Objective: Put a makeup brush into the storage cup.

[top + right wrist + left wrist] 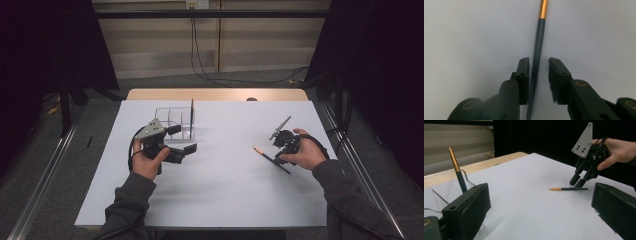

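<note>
Between our right gripper's (538, 75) parted jaws: second pen (537, 57), ungripped; first pen (456, 170) already racked in organiser (175, 120).

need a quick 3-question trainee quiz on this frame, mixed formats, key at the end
1. True or false: the right claw has lifted the dark teal pen with the gold end off the white table sheet.
2. Multiple choice: what is between the jaws of the left claw? A) a pen B) a cable C) nothing
3. Short answer: where is the second gold-ended dark pen?

Key
1. False: the pen lies flat on the sheet, with the right claw's jaws on either side of it and a gap at one pad.
2. C
3. Standing in the clear plastic compartment box, beside the left claw.
</note>
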A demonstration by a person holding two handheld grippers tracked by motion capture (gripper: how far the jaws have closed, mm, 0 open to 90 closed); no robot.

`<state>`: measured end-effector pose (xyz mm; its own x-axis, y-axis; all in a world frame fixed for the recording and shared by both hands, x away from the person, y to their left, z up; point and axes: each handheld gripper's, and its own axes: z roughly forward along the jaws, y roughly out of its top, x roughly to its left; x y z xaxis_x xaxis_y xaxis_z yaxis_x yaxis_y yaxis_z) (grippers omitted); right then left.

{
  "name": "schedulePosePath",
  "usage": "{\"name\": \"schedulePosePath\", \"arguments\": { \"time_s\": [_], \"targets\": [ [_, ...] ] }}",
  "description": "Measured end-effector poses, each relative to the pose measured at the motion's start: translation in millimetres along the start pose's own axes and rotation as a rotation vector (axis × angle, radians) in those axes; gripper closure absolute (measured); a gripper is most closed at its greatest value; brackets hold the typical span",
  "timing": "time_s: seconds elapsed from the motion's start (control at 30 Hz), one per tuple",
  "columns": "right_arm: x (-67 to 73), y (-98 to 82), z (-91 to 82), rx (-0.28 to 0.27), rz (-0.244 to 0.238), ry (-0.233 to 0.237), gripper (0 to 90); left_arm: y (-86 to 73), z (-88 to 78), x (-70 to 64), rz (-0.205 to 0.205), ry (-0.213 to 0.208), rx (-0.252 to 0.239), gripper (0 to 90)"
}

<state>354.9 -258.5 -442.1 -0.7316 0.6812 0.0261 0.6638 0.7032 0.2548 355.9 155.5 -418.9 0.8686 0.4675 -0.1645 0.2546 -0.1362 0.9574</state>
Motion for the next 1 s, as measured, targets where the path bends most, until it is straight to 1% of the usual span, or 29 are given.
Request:
{"name": "schedulePosePath", "arguments": {
  "time_s": [0.07,0.1,0.13,0.2,0.23,0.33,0.37,0.43,0.5,0.57,0.6,0.63,0.67,0.7,0.73,0.77,0.83,0.87,0.9,0.93,1.0],
  "targets": [
    [-1.3,-2.7,-0.7,0.004,-0.002,0.005,72.9,0.1,0.1,-0.4,0.000,0.002,0.000,1.7],
    [-1.0,-3.4,-1.1,0.011,0.010,0.005,72.9,0.2,0.5,-0.9,-0.006,0.001,-0.004,1.8],
    [-1.6,-4.6,-1.0,0.012,0.009,0.003,72.9,0.4,0.7,-1.0,-0.007,0.002,-0.008,1.8],
    [-1.1,-5.9,-1.5,0.018,0.026,0.009,73.0,0.7,0.5,-1.1,-0.004,0.008,0.001,1.8],
    [-1.7,-6.5,-0.6,0.009,0.019,0.011,74.2,0.5,0.7,-1.0,-0.005,0.005,-0.002,1.8],
    [-1.1,-6.3,0.4,0.032,0.016,0.009,76.1,0.5,0.9,-0.8,-0.004,0.008,0.001,1.8],
    [-0.7,-6.1,1.2,0.038,0.023,0.016,76.2,0.4,1.0,-0.6,-0.005,0.005,0.001,1.8],
    [-0.3,-5.5,2.3,0.041,0.019,0.007,78.0,0.3,0.7,-0.4,-0.003,0.008,0.002,1.8],
    [-0.7,-6.0,5.2,0.055,0.017,0.009,79.1,-0.1,0.8,-0.1,-0.006,0.001,-0.005,1.8],
    [-1.9,-6.6,5.6,0.044,0.023,0.015,80.3,-0.3,0.1,0.7,0.003,0.005,0.004,1.8],
    [-2.7,-6.6,5.0,0.051,0.026,0.017,81.1,-0.6,0.2,0.2,-0.005,0.007,0.004,1.8],
    [-3.1,-7.1,5.6,0.044,0.031,0.017,82.2,-0.8,0.2,0.3,-0.003,0.006,0.004,1.8],
    [-2.6,-6.9,5.7,0.048,0.039,0.015,82.6,-0.9,0.2,0.3,-0.002,0.006,0.004,1.8],
    [-2.7,-6.5,5.6,0.052,0.031,0.011,83.2,-0.8,0.3,0.3,-0.002,0.004,0.005,1.8],
    [-2.6,-6.6,5.6,0.053,0.041,0.011,84.2,-0.6,0.3,0.3,0.000,0.004,0.005,1.8],
    [-3.1,-6.8,6.3,0.044,0.044,0.007,84.3,-0.6,0.3,0.2,0.001,0.003,0.001,1.8],
    [-3.4,-7.2,6.1,0.047,0.052,0.007,84.5,-0.7,0.4,-0.3,-0.003,0.003,-0.001,1.8],
    [-2.7,-7.1,6.3,0.046,0.054,0.005,84.5,-0.4,-0.2,-0.4,0.003,0.017,0.013,1.8],
    [-1.8,-6.4,5.7,0.057,0.054,0.004,84.5,-0.9,0.5,-0.1,0.000,0.009,0.008,1.8],
    [-2.5,-6.2,6.3,0.052,0.050,-0.001,84.4,-1.2,0.6,-0.3,-0.001,0.013,0.009,1.8],
    [-3.6,-5.9,6.3,0.055,0.042,0.007,84.4,-1.4,1.2,-0.3,0.000,0.009,0.010,1.8]
  ]
}}
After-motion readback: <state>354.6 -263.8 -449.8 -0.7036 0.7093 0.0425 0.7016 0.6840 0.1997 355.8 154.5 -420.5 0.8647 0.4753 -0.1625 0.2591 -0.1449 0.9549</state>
